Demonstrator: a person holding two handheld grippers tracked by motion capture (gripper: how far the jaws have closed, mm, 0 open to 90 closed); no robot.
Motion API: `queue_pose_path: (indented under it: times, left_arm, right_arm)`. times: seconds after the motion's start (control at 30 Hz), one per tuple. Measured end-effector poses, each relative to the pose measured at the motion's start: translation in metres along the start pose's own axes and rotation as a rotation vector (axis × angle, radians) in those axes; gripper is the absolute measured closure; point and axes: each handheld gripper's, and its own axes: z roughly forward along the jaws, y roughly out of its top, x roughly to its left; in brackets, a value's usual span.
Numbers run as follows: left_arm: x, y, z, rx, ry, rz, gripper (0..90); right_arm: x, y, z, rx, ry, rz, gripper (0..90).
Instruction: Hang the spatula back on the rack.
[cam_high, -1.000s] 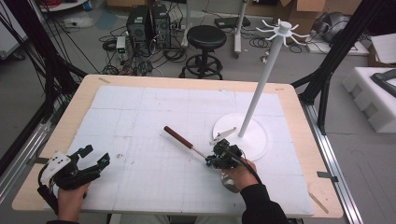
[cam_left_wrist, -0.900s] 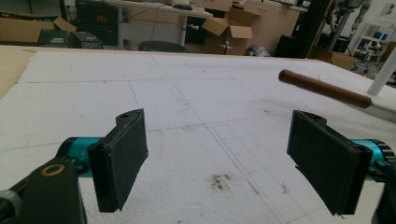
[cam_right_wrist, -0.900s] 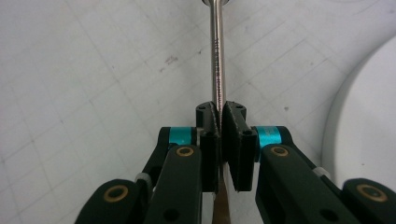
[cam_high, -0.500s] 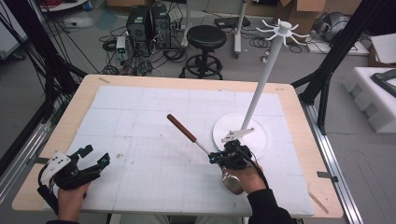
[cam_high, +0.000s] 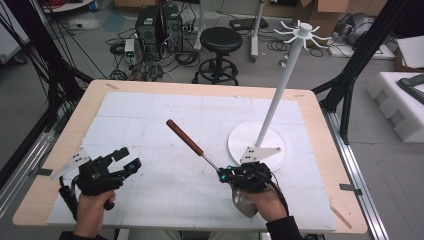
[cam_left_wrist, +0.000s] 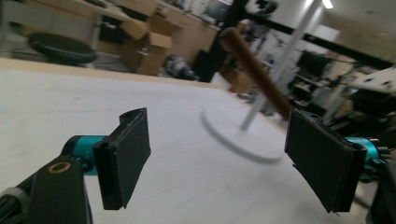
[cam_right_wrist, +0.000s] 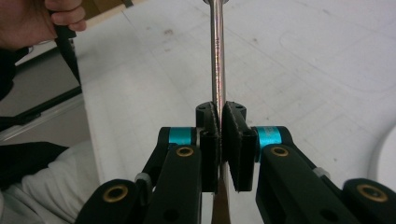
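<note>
Cluttered workshop floor with a stool (cam_high: 220, 39) and cables lies beyond the desk (cam_high: 65, 145), whose top carries a white gridded mat (cam_high: 165, 200). Toward its right edge stands a white hook stand (cam_high: 280, 95) on a round base. Near the front edge the right gripper (cam_high: 226, 175) is clenched on the metal shaft of a wooden-handled utensil (cam_high: 186, 137), raised aslant; its working end is hidden under the hand. By the front left corner the left gripper (cam_high: 131, 160) hovers, jaws spread, grasping nothing.
</note>
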Motion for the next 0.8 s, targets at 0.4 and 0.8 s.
queue_pose_path:
  times: [0.4, 0.8]
  left_arm:
    - [-0.039, 0.041, 0.058, 0.039, -0.130, -0.065, 21.9]
    - [-0.055, 0.067, 0.091, 0.083, -0.190, -0.095, 28.4]
  right_arm:
    - [0.017, 0.005, -0.016, -0.115, 0.036, -0.057, 84.7]
    - [0.026, 0.007, -0.022, -0.144, 0.046, -0.086, 84.6]
